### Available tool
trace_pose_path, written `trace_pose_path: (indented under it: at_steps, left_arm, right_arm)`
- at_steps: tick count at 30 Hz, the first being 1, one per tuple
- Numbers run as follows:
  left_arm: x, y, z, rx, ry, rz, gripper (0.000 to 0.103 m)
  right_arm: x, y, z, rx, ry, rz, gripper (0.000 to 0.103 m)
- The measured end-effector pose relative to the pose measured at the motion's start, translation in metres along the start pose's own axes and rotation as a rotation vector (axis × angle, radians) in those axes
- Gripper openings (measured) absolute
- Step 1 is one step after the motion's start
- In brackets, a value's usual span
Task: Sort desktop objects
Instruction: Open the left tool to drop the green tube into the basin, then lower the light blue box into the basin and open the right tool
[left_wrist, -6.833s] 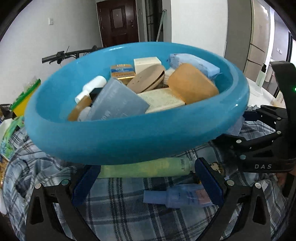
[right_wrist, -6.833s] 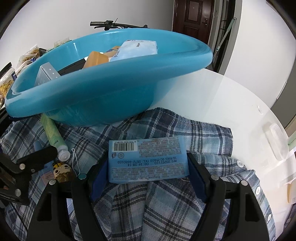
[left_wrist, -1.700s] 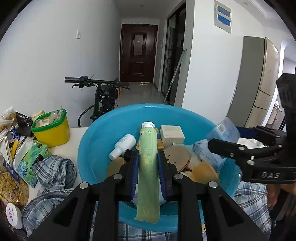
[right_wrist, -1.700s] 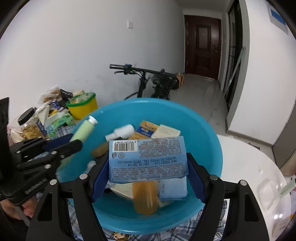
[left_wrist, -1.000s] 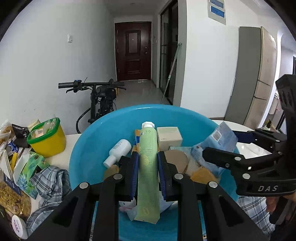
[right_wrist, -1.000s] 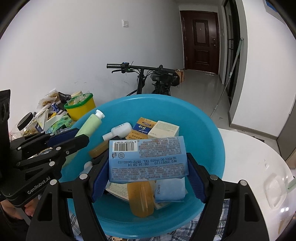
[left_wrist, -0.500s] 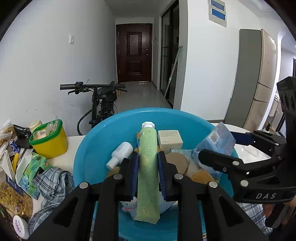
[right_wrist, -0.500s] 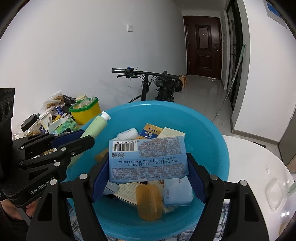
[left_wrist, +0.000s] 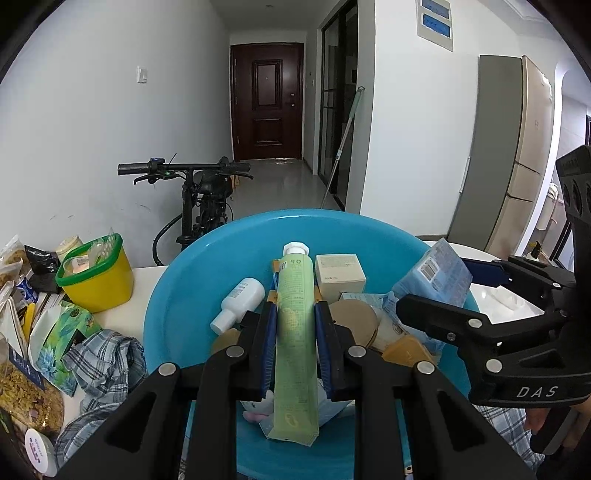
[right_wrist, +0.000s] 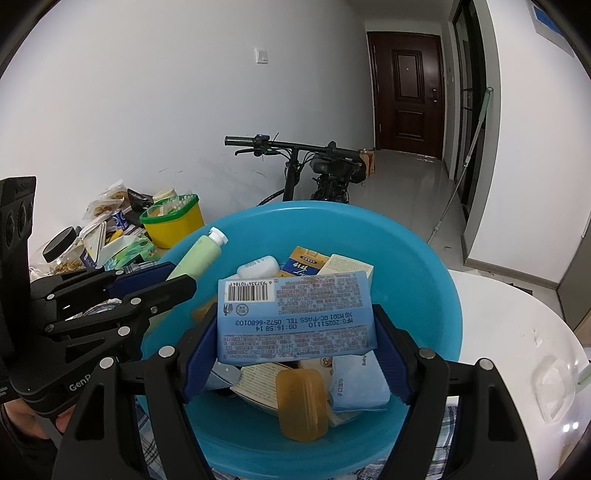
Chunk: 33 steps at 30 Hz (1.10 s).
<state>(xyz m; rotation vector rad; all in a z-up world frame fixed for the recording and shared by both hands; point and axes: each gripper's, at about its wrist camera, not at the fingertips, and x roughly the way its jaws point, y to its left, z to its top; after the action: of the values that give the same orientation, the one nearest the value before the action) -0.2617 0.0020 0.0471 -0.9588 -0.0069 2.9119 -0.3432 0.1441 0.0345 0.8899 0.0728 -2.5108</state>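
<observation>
A round white table (right_wrist: 517, 332) with a glossy top carries the lot, and on it sits a wide, smooth plastic basin (left_wrist: 192, 295) in bright turquoise, its rim thick and rounded. A crumpled blue-and-white checked shirt (left_wrist: 99, 354) spills out from under the basin's left side. Further left stands a squat yellow tub (left_wrist: 99, 280) with a green rim, among crinkled snack bags.

Both grippers hang over the basin. The left gripper (left_wrist: 295, 343) has its blue pads clamped on a soft, pale green tube (left_wrist: 295, 325) with a white cap, the tube lying lengthwise between the fingers with its crimped tail toward the camera. The right gripper (right_wrist: 295, 332) is squeezed on a rectangular light blue soft pack (right_wrist: 295, 314), printed with small text and a barcode, held flat and crosswise above the basin's contents.

Inside the basin lies a jumble: a cream cardboard box (left_wrist: 340, 273), a flat round tan disc (left_wrist: 354, 317), a small white bottle (left_wrist: 240, 299) on its side, a translucent amber soap-like bar (right_wrist: 301, 402) with rounded corners, and an orange-and-blue carton (right_wrist: 303, 264).
</observation>
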Motion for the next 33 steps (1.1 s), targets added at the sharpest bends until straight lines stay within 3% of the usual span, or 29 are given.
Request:
trace_pose_path:
  at_steps: [3,5,6,7,8,12,17,33]
  left_arm:
    - [0.000,0.001,0.000,-0.008,0.002,-0.008,0.022]
    - [0.000,0.003,0.001,-0.023,0.007,0.008,0.033]
    - [-0.001,0.003,0.001,-0.025,0.005,0.033,0.068]
    - [-0.003,0.004,0.002,-0.026,-0.006,0.072,0.090]
    - [-0.006,0.006,0.002,-0.028,-0.039,0.133,0.094]
    - [-0.010,0.014,0.004,-0.057,-0.046,0.079,0.096]
    - [-0.003,0.018,0.002,-0.057,-0.022,0.123,0.096]
    - [0.001,0.021,0.002,-0.074,0.009,0.098,0.096]
  right_arm:
    - [0.000,0.000,0.000,-0.002,0.001,0.000,0.075]
    - [0.000,0.000,0.000,-0.001,0.004,-0.002,0.075]
    - [0.000,-0.001,0.000,0.002,0.004,-0.005,0.075]
    - [0.000,-0.002,0.000,0.007,0.003,-0.006,0.075]
    - [-0.002,-0.004,0.000,0.016,0.000,-0.001,0.075]
    - [-0.004,-0.010,0.000,0.027,-0.006,-0.011,0.075]
    - [-0.003,-0.009,-0.001,0.023,-0.002,-0.012,0.075]
    - [0.001,-0.013,-0.002,0.027,0.011,-0.013,0.075]
